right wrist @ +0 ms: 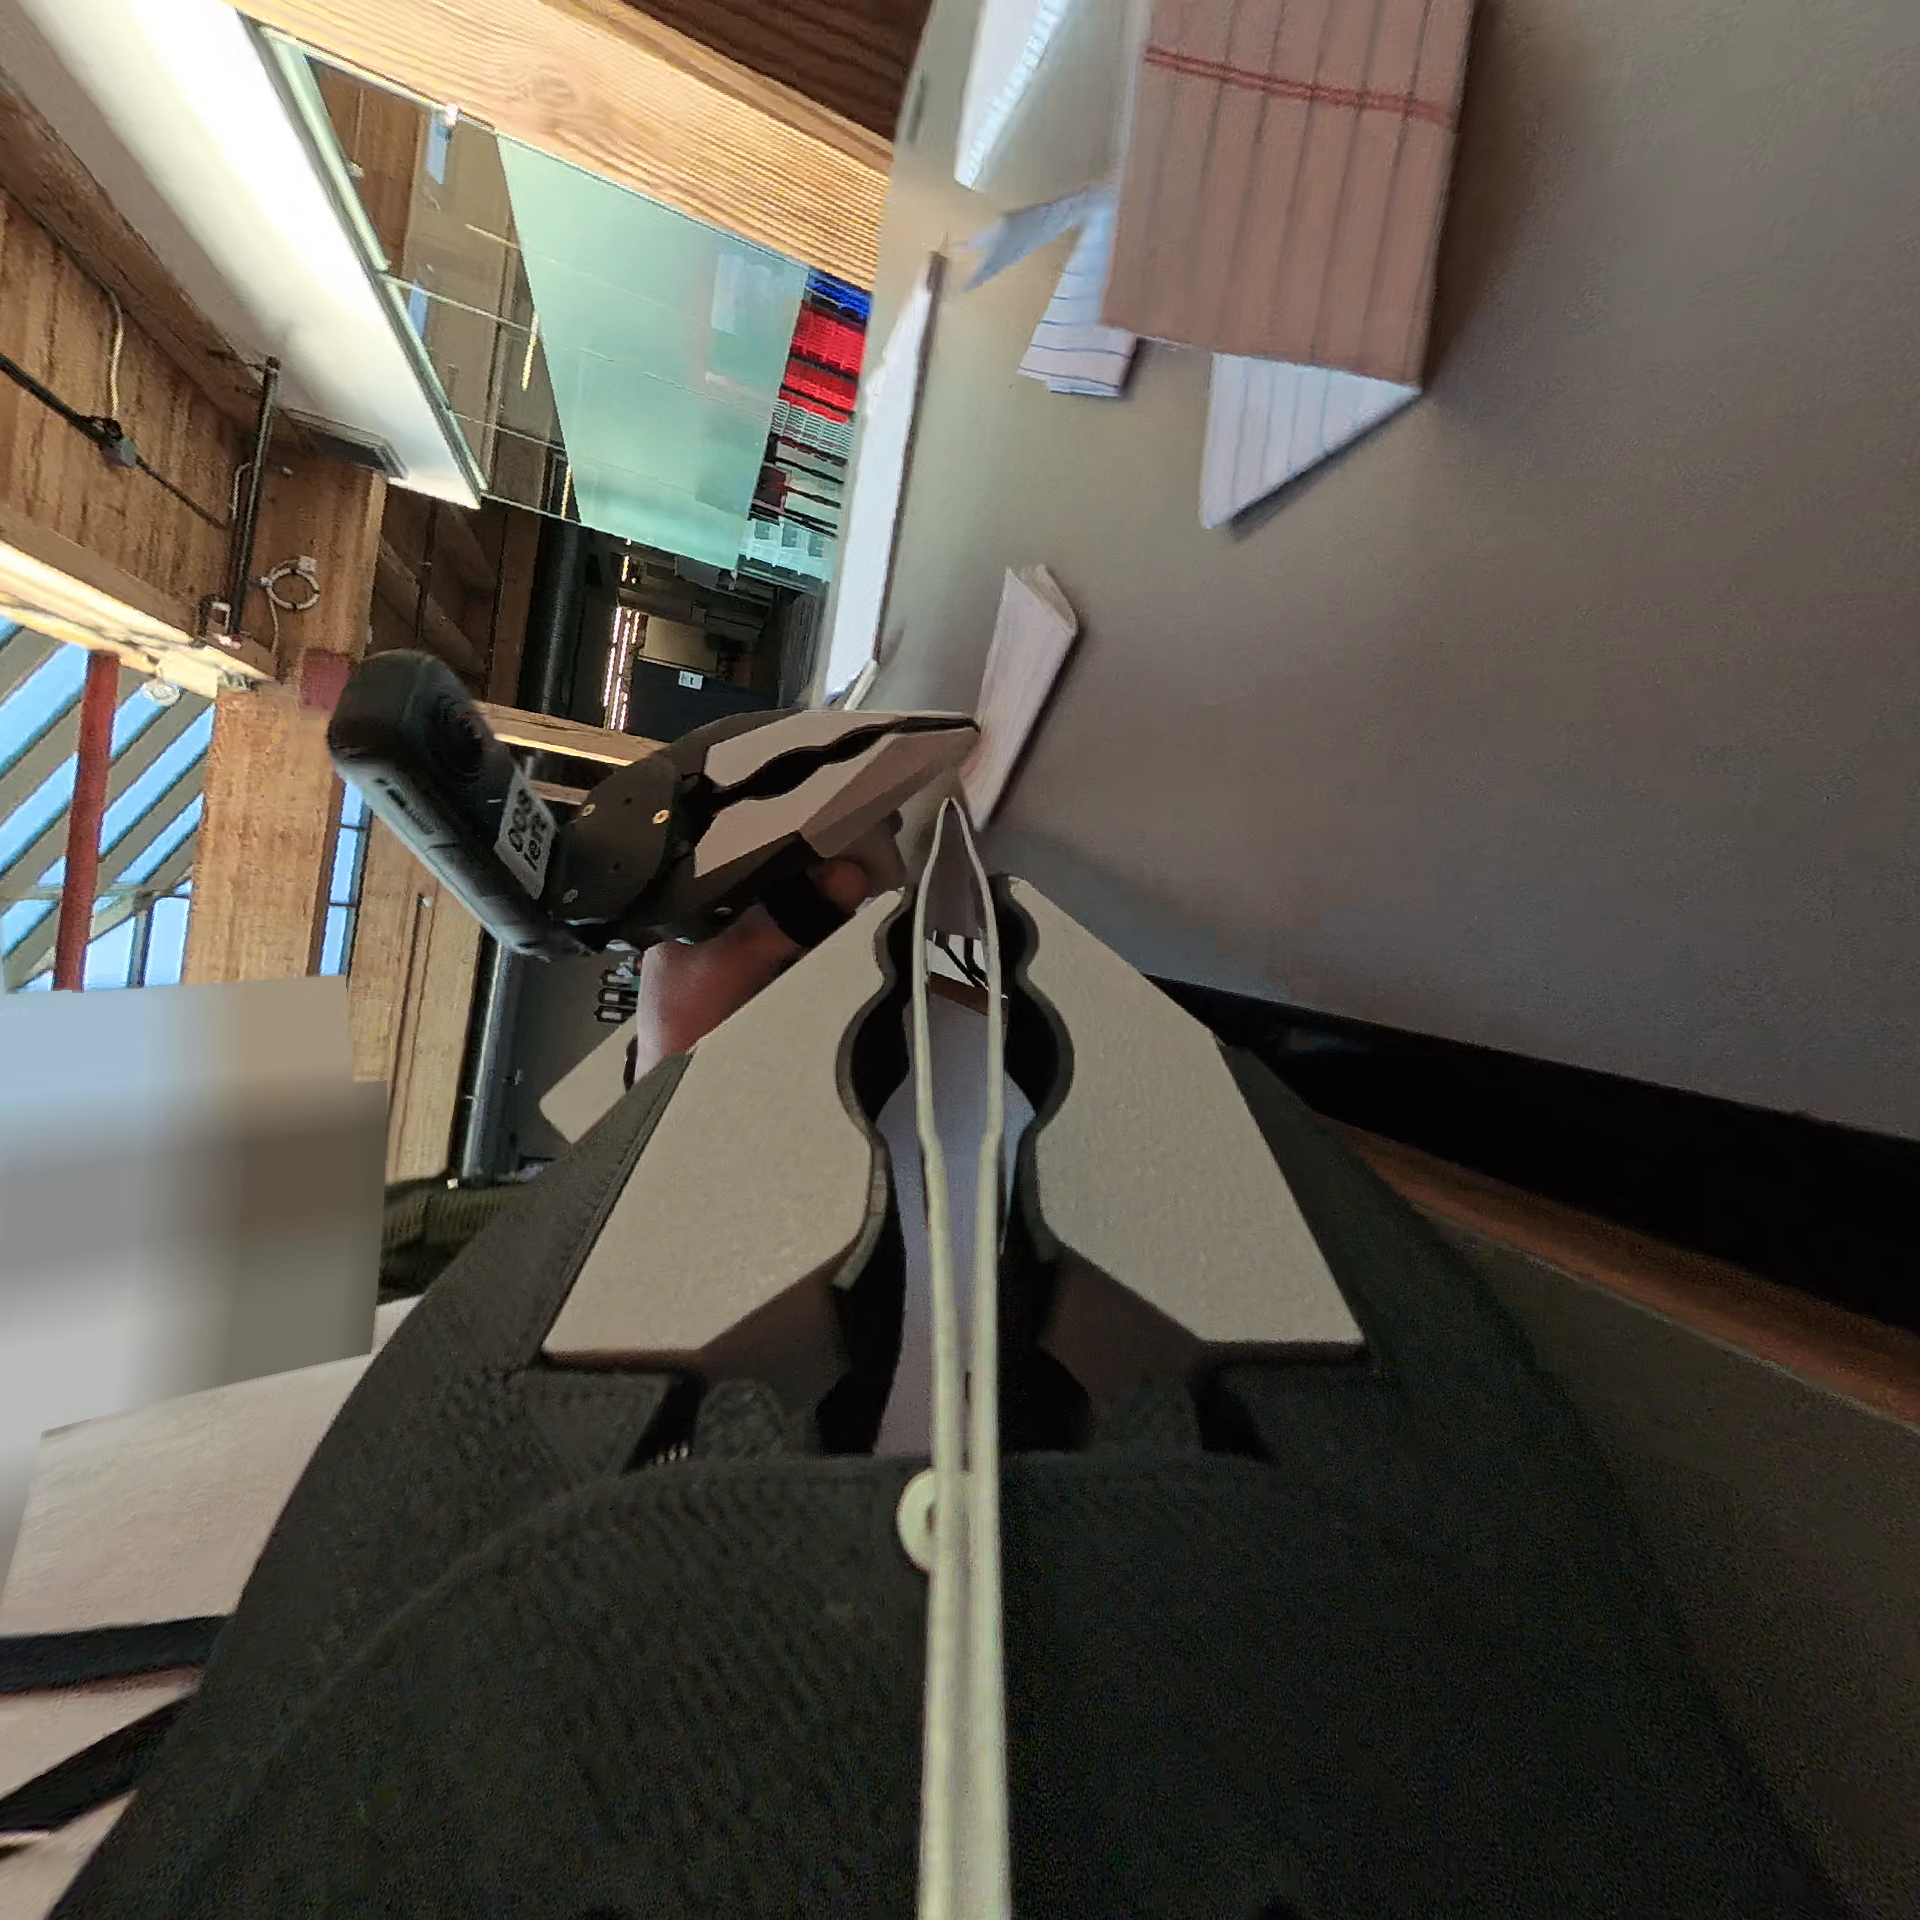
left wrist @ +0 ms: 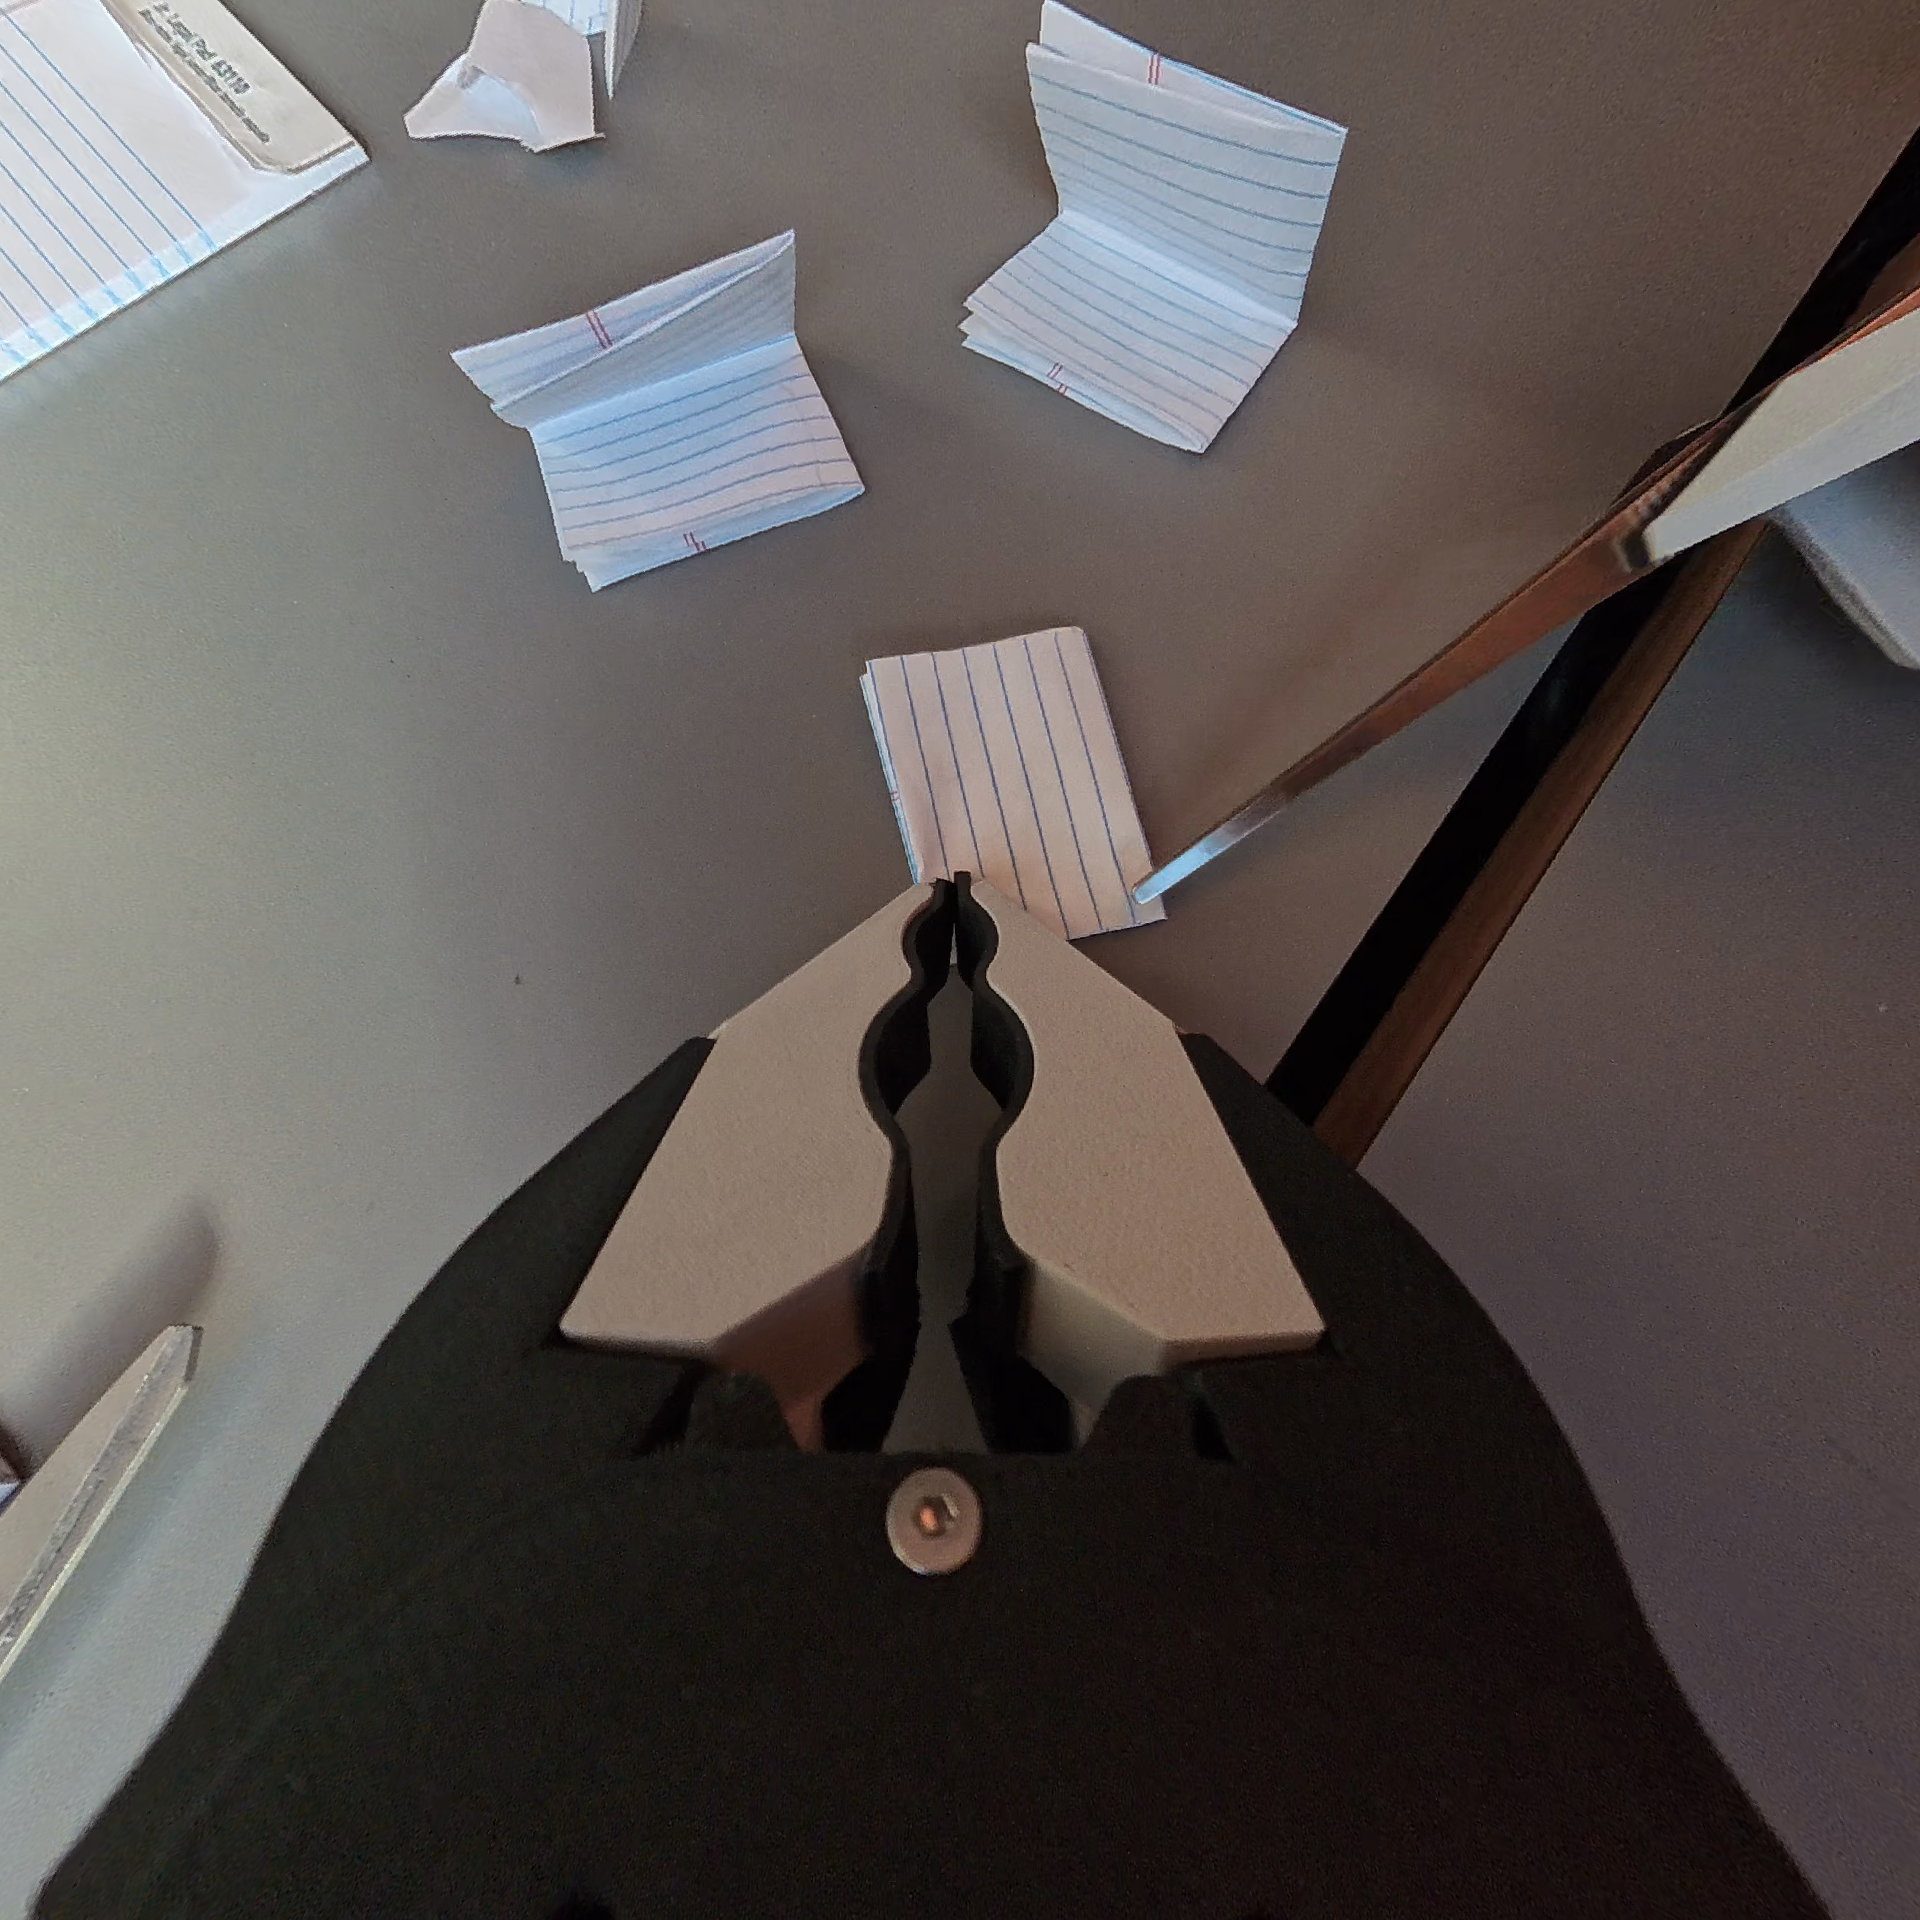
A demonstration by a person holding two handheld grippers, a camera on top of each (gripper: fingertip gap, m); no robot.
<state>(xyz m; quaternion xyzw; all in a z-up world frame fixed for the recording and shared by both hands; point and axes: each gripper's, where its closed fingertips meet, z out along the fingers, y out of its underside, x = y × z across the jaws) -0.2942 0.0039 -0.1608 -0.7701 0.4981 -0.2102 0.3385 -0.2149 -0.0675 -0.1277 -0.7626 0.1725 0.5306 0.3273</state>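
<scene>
The folded lined paper (left wrist: 1013,779) lies flat on the grey table (left wrist: 312,831), a small closed packet just ahead of both tools. At its near right corner we find the tip of the metal tongs (left wrist: 1382,727). In the right wrist view the tongs (right wrist: 961,1247) run straight out between the fingers, their two arms drawn narrow and nearly meeting at the tip. We cannot tell whether the paper's corner is pinched between them or only touched. The right gripper (right wrist: 951,914) clamps the tongs by the middle of their arms.

Just beside the tongs' tip, the left gripper (left wrist: 956,883) has its jaws pressed together, and its tips rest at the near edge of the packet. From the right wrist view we see the left gripper (right wrist: 966,732) held by a hand (right wrist: 727,966), with a black camera (right wrist: 436,790) mounted behind it.

Farther out, two half-open folded sheets stand on the table, one to the left (left wrist: 675,416) and one to the right (left wrist: 1153,239). Beyond them we see a torn, crumpled scrap (left wrist: 509,94) and a lined pad (left wrist: 125,156) at the far left corner. A flat metal blade (left wrist: 94,1455) pokes in at the near left edge
</scene>
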